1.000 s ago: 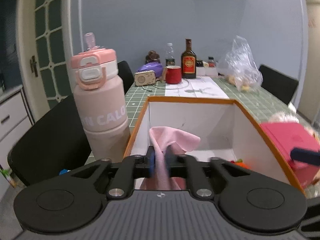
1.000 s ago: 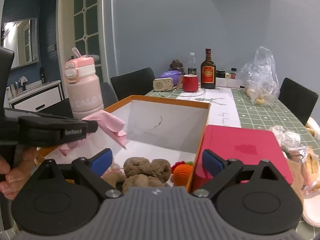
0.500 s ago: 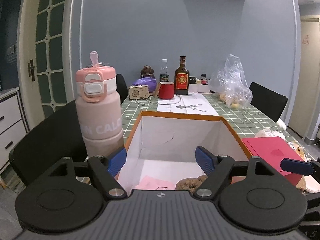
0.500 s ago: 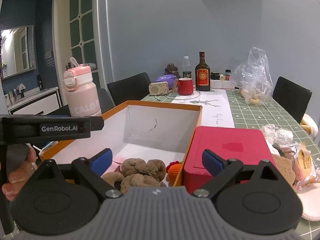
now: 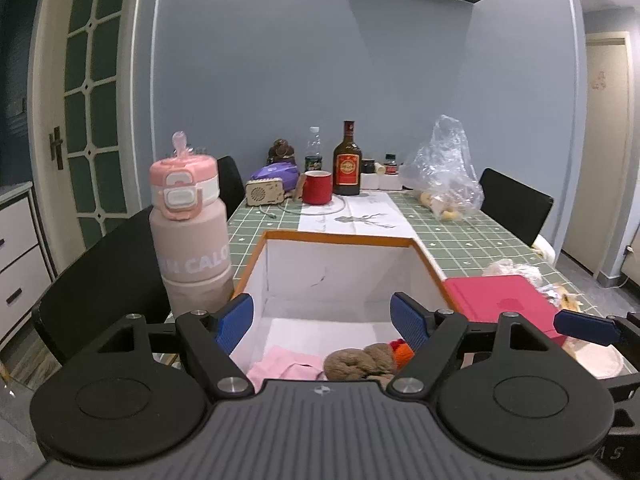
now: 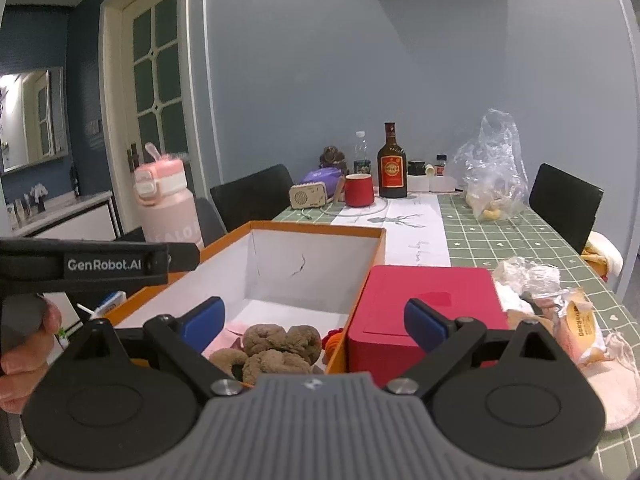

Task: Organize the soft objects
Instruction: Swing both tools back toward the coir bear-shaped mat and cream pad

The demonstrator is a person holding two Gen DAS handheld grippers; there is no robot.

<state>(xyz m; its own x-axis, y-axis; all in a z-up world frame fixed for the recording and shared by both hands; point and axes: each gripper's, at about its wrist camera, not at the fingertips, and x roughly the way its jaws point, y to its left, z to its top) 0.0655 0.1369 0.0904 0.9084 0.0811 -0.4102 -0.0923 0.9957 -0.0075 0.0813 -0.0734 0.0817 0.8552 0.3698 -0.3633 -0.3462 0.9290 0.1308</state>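
At the far left of the counter (image 5: 460, 236) a pink bottle (image 5: 190, 232) is stood upright just beside the orange-rimmed box (image 5: 340, 237), apparently out of the way of the sorting; the left gripper (image 5: 324, 320) is held above the box's near end with its jaws spread wide and nothing between them, having just been opened; the pink cloth (image 5: 286, 364) is seen lying on the box floor below, so it is judged to have been let go there; beside it, a brown plush toy (image 6: 280, 346) and an orange knitted piece (image 6: 332, 347) are gathered in the same box, presumably as the collecting place for soft things; the right gripper (image 6: 314, 320) is likewise held wide and empty over the box and the red case (image 6: 424, 304); further right, a pale round pad (image 6: 616, 390) and wrapped snacks (image 6: 580, 330) are left on the counter, the pad seemingly yet to be sorted.
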